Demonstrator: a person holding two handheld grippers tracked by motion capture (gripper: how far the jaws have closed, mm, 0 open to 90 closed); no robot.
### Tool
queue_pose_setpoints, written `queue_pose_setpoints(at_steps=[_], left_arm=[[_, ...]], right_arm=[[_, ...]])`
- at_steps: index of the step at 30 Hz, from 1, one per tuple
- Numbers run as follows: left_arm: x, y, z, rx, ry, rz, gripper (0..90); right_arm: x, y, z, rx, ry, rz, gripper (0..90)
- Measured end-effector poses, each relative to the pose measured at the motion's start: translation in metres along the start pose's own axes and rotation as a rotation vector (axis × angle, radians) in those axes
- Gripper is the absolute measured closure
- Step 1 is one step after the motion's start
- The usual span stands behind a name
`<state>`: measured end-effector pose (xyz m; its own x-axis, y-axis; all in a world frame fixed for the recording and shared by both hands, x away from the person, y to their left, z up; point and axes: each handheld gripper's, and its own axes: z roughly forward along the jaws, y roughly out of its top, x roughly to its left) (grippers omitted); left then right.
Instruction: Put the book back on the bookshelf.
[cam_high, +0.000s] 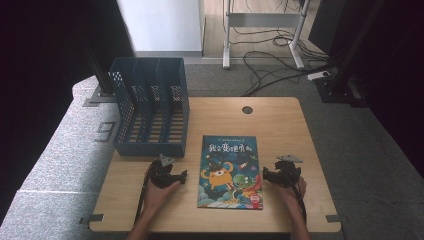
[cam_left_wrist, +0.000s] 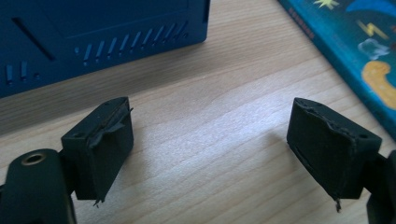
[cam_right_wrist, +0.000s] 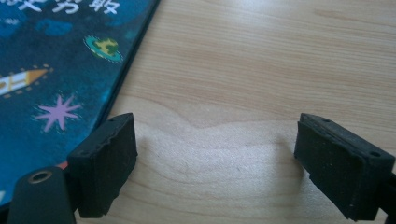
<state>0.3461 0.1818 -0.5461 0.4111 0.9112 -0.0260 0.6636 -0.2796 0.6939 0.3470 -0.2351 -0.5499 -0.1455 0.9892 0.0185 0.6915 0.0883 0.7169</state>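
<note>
A colourful picture book lies flat on the wooden table, front cover up, between my two hands. My left gripper rests on the table to the book's left, just in front of a blue file rack. In the left gripper view its jaws stand wide apart over bare wood, with the rack's base behind and the book's edge at the right. My right gripper sits right of the book, open, with only wood between its jaws; the book's edge lies beside its left jaw.
The blue file rack has several upright slots and stands at the table's back left. A round cable hole is near the far edge. Beyond the table are a desk frame and loose cables on the floor.
</note>
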Motion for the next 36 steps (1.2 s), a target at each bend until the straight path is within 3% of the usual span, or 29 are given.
queue_pose_setpoints(at_steps=[10,12,18,20,24,27,32,36], left_arm=[[-0.02,0.016,-0.014,-0.062,-0.052,0.051,14.9],[-0.025,0.018,-0.015,-0.062,-0.088,0.045,15.0],[-0.038,0.021,-0.011,-0.064,-0.117,0.061,16.0],[-0.045,0.02,-0.008,-0.056,-0.133,0.07,16.1],[-0.058,0.02,-0.004,-0.029,-0.178,0.084,15.9],[-0.066,0.018,0.0,-0.017,-0.198,0.087,15.6],[-0.074,0.014,0.005,0.011,-0.202,0.069,14.6],[-0.077,0.013,0.007,0.018,-0.22,0.071,14.6]], right_arm=[[0.004,0.013,-0.007,-0.024,0.031,0.014,12.3],[0.009,0.018,-0.011,-0.04,0.057,0.02,12.3],[0.028,0.025,-0.01,-0.057,0.127,-0.003,12.7],[0.037,0.023,-0.005,-0.042,0.161,-0.013,12.7],[0.05,0.022,0.002,-0.027,0.173,-0.041,12.9],[0.053,0.022,0.005,-0.018,0.188,-0.036,13.3],[0.06,0.018,0.01,0.003,0.211,-0.035,14.3],[0.07,0.015,0.01,0.01,0.18,-0.075,13.6]])
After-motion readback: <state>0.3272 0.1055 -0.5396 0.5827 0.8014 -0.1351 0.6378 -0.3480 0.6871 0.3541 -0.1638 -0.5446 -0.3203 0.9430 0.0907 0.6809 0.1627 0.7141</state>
